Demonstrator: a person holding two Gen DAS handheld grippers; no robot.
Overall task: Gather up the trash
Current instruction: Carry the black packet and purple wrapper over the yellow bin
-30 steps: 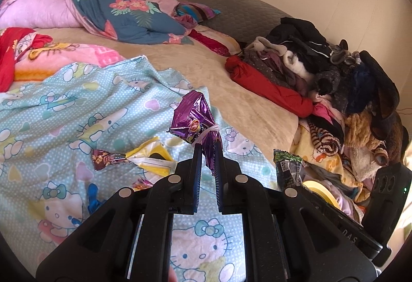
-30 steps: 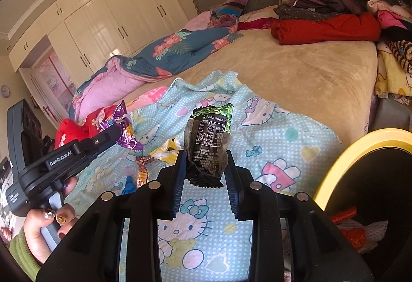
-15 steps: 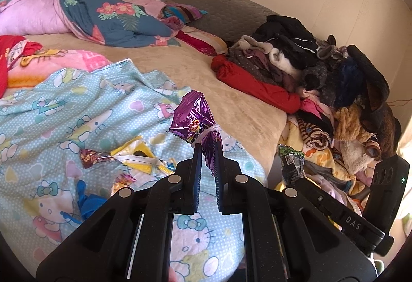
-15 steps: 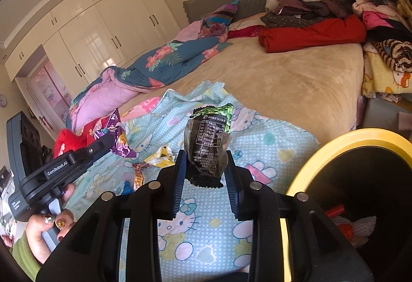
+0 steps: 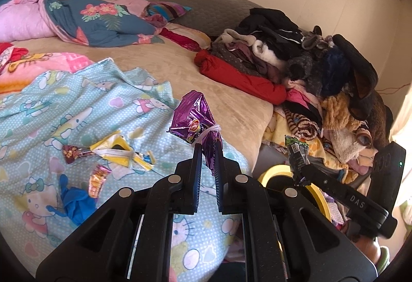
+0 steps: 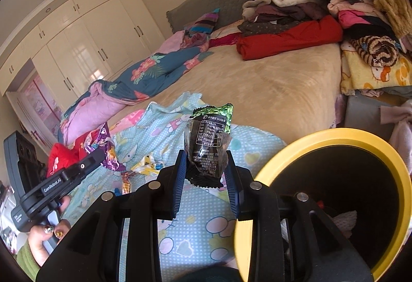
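Your left gripper (image 5: 208, 153) is clamped tight on the lower tail of a purple foil wrapper (image 5: 195, 122); the crumpled body of the wrapper sticks up above the fingertips, tied round with a white band. Your right gripper (image 6: 206, 166) is closed on a black snack packet (image 6: 209, 145) with a green top edge, held upright between the pads, its bottom seam just below the fingertips. Just right of that gripper, close to the lens, sits the bin (image 6: 322, 135) with a yellow rim and a dark inside, some scraps at the bottom. In the right view your left hand (image 6: 46, 235) grips the handle at lower left, the purple wrapper sticking out ahead of it.

Beyond the left gripper, more trash lies on the light blue cartoon blanket (image 5: 77, 101): a yellow and white wrapper (image 5: 121, 152), a small dark red candy wrapper (image 5: 70, 153) just left of it, a pink striped wrapper (image 5: 97, 179) and a blue crumpled piece (image 5: 74, 202) nearer you. All of these lie loose, to the left of the left gripper.

Farther off, the tan bed (image 5: 159, 60) carries a red garment (image 5: 239, 78) and a heap of clothes (image 5: 309, 55) on the right, a blue floral quilt (image 5: 103, 22) at the back, then white wardrobe doors (image 6: 85, 50).
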